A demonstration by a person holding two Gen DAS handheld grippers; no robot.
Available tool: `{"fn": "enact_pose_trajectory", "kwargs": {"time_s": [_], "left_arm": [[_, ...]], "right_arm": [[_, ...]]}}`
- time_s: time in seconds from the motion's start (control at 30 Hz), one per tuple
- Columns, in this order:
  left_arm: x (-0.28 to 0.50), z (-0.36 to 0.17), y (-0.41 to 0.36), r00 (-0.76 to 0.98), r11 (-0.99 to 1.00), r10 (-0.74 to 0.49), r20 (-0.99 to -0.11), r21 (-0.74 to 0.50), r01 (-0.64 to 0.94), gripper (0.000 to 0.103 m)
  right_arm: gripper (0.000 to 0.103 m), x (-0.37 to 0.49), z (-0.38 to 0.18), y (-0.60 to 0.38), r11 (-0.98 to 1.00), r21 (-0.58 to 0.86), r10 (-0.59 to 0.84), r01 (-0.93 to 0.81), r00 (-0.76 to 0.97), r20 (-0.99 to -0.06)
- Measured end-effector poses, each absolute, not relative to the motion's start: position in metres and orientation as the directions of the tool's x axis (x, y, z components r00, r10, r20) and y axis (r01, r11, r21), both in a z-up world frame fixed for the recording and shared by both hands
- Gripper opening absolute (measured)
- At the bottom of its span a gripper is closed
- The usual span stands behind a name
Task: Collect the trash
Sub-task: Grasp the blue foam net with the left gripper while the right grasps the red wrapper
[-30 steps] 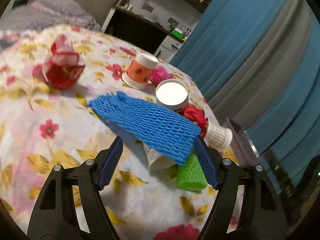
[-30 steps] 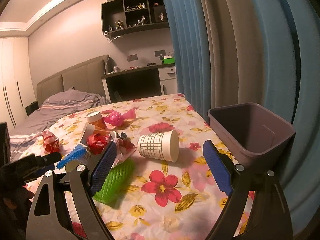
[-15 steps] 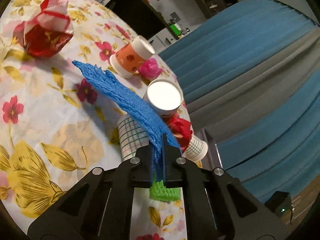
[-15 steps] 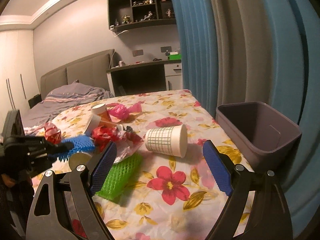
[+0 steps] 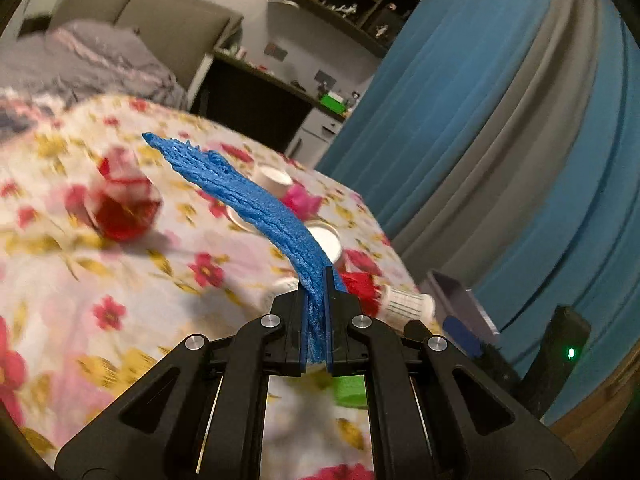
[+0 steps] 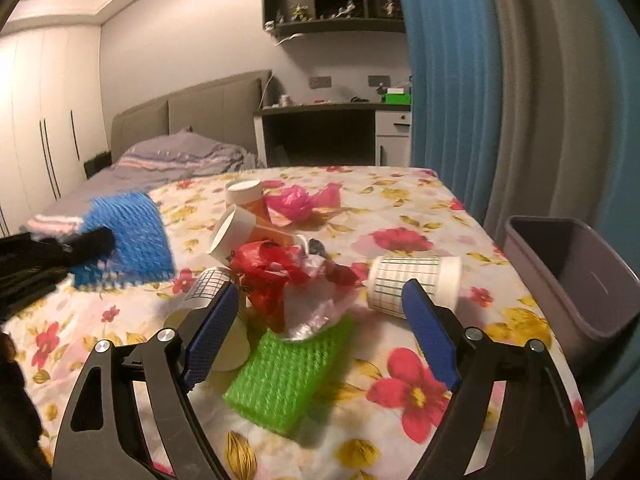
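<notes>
Left gripper (image 5: 316,320) was clamped tight on the blue foam net (image 5: 248,204), jaws nearly together w/ the net pinched edge-on; net stuck up and away, lifted off the floral tablecloth (image 5: 80,280). Right gripper (image 6: 320,332) was wide open, holding nothing, above the green foam net (image 6: 288,372) lying on the cloth. Behind it sat red crumpled wrapper (image 6: 272,272), a checked paper cup (image 6: 416,284) on its side, and pink plastic (image 6: 292,204) further back. Grey bin (image 6: 576,280) stood at the table's right edge.
</notes>
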State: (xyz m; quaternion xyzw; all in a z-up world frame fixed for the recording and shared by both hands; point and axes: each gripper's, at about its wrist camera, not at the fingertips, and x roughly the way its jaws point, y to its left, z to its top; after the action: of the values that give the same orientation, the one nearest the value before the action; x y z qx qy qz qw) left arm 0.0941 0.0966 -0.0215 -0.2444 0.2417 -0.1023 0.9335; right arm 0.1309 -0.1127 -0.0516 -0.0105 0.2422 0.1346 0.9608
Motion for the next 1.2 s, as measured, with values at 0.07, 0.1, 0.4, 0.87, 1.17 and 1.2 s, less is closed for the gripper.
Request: {"fn": "enact_pose_trajectory", "kwargs": {"time_s": [0.07,0.1,0.4,0.87,1.17,1.2], "left_arm": [[0.093,-0.019,0.103,0.87,0.868,-0.29,-0.398,-0.492,0.065,0.004],[0.092,-0.018,0.106,0.873,0.87,-0.284,-0.396,-0.49,0.061,0.004],[0.096,-0.024,0.125,0.875,0.872,-0.259,-0.409,-0.489,0.029,0.004],[0.101,-0.029,0.118,0.871,0.883,-0.259,-0.417,-0.468,0.039,0.004],[0.093,-0.019,0.106,0.881,0.905,-0.24,-0.407,-0.423,0.051,0.004],[0.091,-0.018,0.104,0.882,0.906,-0.242,-0.405,-0.42,0.056,0.004]], "right_arm": [[0.079,0.138,-0.055,-0.106,0.962,0.028,0.252,-0.272,0.84,-0.481],[0.079,0.141,-0.056,-0.104,0.961,0.023,0.25,-0.274,0.838,-0.486],[0.071,0.168,-0.069,-0.092,0.947,0.011,0.272,-0.321,0.784,-0.558],[0.016,0.17,-0.072,-0.087,0.922,0.006,0.321,-0.386,0.757,-0.569],[0.014,0.141,-0.031,-0.107,0.916,0.071,0.382,-0.395,0.805,-0.455],[0.014,0.138,-0.028,-0.11,0.916,0.075,0.384,-0.394,0.809,-0.444]]}}
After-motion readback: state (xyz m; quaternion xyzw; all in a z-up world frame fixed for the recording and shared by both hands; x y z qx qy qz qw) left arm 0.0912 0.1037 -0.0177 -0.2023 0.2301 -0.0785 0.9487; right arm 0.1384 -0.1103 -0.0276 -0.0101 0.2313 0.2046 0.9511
